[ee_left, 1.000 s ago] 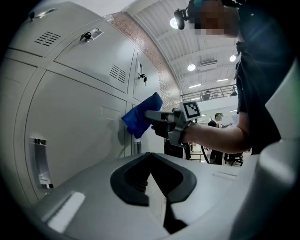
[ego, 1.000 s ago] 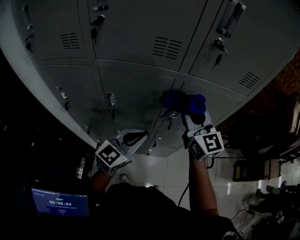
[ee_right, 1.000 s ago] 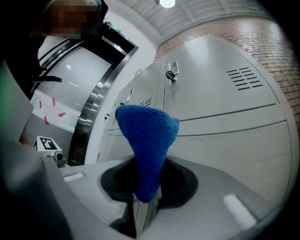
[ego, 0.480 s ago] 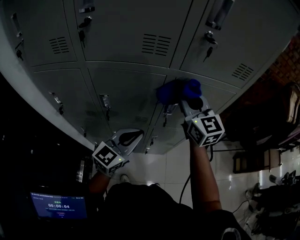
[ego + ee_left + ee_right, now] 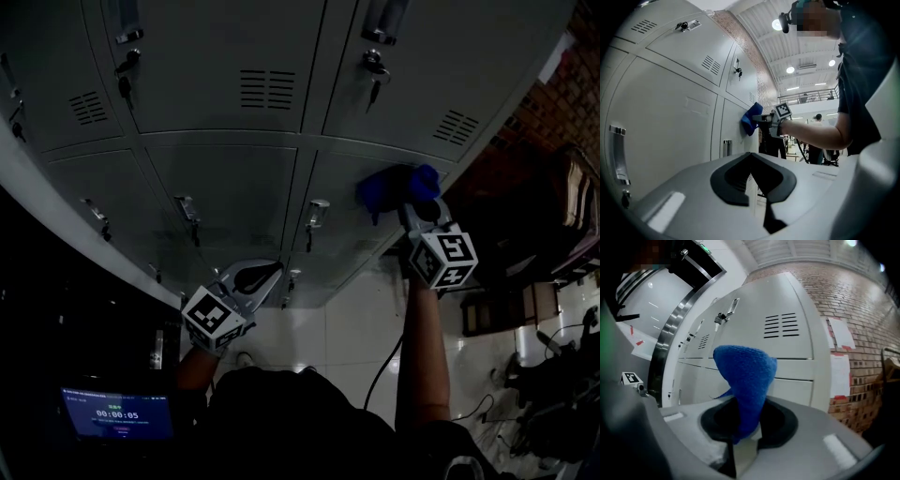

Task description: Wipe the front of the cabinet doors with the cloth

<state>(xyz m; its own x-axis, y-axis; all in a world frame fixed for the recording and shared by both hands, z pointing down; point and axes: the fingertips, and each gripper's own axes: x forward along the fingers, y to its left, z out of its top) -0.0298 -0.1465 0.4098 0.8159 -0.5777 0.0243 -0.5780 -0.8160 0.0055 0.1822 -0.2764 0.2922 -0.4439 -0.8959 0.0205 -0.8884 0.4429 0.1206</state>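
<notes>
Cabinet doors (image 5: 234, 197): grey metal doors are standing in rows, the upper ones with vent slots and keys; narrow seams are running between them.
Floor (image 5: 328, 337): pale tiles are showing under the cabinet, between the two arms.
Right gripper (image 5: 412, 211): its jaws are clamping the lower end of the cloth, and it is reaching up to the lower right door.
Left gripper (image 5: 258, 277): its jaws are closing together with nothing between them; it is hanging low, near the lower middle door and well apart from the cloth.
Cloth (image 5: 745, 380): deep blue and knitted-looking, it is bunching into a rounded lump.
Cloth direction: its long axis is running along the jaws toward the door, and the lump is pressing on the panel.
Cloth place: it is lying high on the lower right door, just under the seam.
Edges and room: the cabinet's right edge is lying just beside the cloth; plain panel is stretching left toward the handle (image 5: 317, 214).
</notes>
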